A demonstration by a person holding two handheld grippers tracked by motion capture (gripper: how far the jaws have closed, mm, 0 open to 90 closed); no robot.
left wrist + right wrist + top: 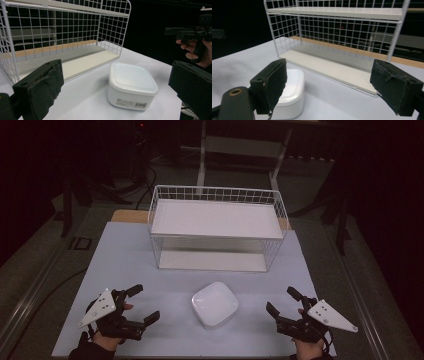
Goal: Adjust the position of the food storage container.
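Note:
A white square container with a lid [215,303] rests on the pale table mat near the front, midway between both grippers. My left gripper [146,302] hovers left of it, open and holding nothing. My right gripper [280,299] hovers to its right, also open and empty. In the left gripper view the container [131,81] lies ahead between the wide-apart black pads [40,87], with a barcode label on its side. In the right gripper view the container [292,87] sits partly behind the left pad [270,85].
A white wire rack with two shelves [217,227] stands behind the container, both shelves bare; it is close ahead in the gripper views [62,30] [337,30]. The mat [125,255] covers the table. The right hand and its gripper [190,32] appear in the left gripper view.

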